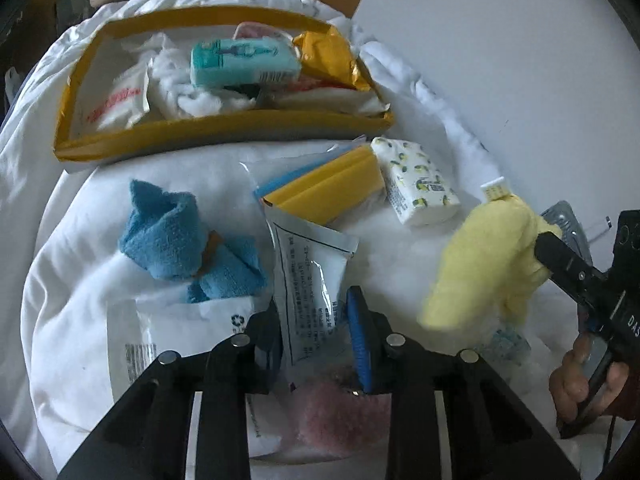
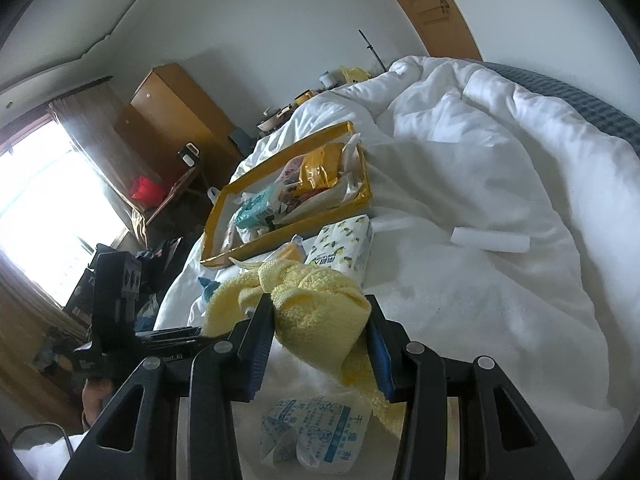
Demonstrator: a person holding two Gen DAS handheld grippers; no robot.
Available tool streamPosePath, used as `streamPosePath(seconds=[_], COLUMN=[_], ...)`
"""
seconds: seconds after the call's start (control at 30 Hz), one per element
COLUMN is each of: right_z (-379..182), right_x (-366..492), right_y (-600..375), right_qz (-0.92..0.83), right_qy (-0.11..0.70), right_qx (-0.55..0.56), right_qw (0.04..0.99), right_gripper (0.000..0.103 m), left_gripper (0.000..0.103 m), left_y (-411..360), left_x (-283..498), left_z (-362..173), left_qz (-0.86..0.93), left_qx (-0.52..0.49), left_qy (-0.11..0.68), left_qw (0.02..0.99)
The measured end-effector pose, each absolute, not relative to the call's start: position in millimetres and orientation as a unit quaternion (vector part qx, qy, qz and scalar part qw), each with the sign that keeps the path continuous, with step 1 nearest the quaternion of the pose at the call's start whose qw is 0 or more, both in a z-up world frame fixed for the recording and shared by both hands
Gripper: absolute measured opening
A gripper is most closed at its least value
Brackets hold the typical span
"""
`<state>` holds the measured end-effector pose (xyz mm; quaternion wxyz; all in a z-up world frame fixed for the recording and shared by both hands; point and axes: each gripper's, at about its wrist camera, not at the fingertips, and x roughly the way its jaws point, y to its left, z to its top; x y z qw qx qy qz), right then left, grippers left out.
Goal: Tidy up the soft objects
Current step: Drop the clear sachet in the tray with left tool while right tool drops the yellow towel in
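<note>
In the left wrist view my left gripper (image 1: 312, 304) is shut on a white printed packet (image 1: 308, 264) that stands upright between its pads, over a pink fluffy item (image 1: 340, 412). My right gripper (image 2: 319, 304) is shut on a bunched yellow towel (image 2: 320, 312). The same yellow towel (image 1: 480, 264) hangs at the right of the left wrist view, above the white duvet (image 1: 72, 240). A blue towel (image 1: 180, 240) lies crumpled to the left of the packet. Beyond it sits a yellow-rimmed tray (image 1: 224, 130) holding a teal tissue pack (image 1: 244, 60) and other soft packs.
A lemon-print tissue pack (image 1: 420, 184) and a bagged yellow sponge (image 1: 328, 192) lie in front of the tray. A white plastic bag (image 1: 180, 340) lies at lower left. A desiccant sachet (image 2: 316, 432) lies under the right gripper. A white roll (image 2: 492, 240) rests on the duvet.
</note>
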<state>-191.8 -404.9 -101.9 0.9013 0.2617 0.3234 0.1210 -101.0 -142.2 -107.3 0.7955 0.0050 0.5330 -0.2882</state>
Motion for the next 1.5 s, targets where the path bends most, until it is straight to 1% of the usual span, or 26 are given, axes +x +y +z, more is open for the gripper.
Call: streamPosePath(seconds=[0.1, 0.27, 0.53, 0.7, 0.9, 1.03, 1.23, 1.37, 1.5], right_z=[-101.0, -97.1, -67.8, -52.0, -34.7, -27.6, -36.5, -44.1, -50.5], right_x=[-190.7, -187.7, -176.9, -160.3, -113.9, -58.6, 18.1, 45.6, 54.6], right_y=[-404.9, -402.9, -390.9, -387.0, -383.7, -375.9, -362.6, -348.1, -344.0], right_qz=[0.126, 0.162, 0.187, 0.193, 0.187, 0.169, 0.143, 0.129, 0.108], right_qy=[0.322, 0.312, 0.292, 0.282, 0.302, 0.313, 0.330, 0.346, 0.346], right_qx=[0.262, 0.265, 0.239, 0.243, 0.255, 0.256, 0.270, 0.259, 0.253], right_qw=[0.901, 0.898, 0.907, 0.908, 0.899, 0.899, 0.893, 0.893, 0.897], right_gripper=[0.046, 0.046, 0.046, 0.046, 0.046, 0.046, 0.046, 0.046, 0.046], left_gripper=[0.026, 0.026, 0.026, 0.026, 0.026, 0.026, 0.026, 0.026, 0.026], left_y=[-131.1, -95.9, -72.7, -56.2, -46.0, -46.7, -48.5, -53.2, -46.9], left_x=[-107.5, -109.1, -92.8, -77.4, -43.3, -8.9, 34.7, 53.3, 71.2], left_z=[-97.7, -76.7, -56.7, -39.0, -27.3, -29.0, -42.6, -46.9, -61.0], left_qz=[-0.302, -0.351, -0.356, -0.329, -0.312, -0.279, -0.255, -0.236, -0.216], left_qx=[-0.021, -0.115, -0.178, -0.178, -0.185, -0.175, -0.190, -0.177, -0.197], left_qy=[0.510, 0.464, 0.442, 0.426, 0.428, 0.438, 0.456, 0.459, 0.476], left_qw=[0.805, 0.805, 0.804, 0.824, 0.828, 0.836, 0.831, 0.838, 0.829])
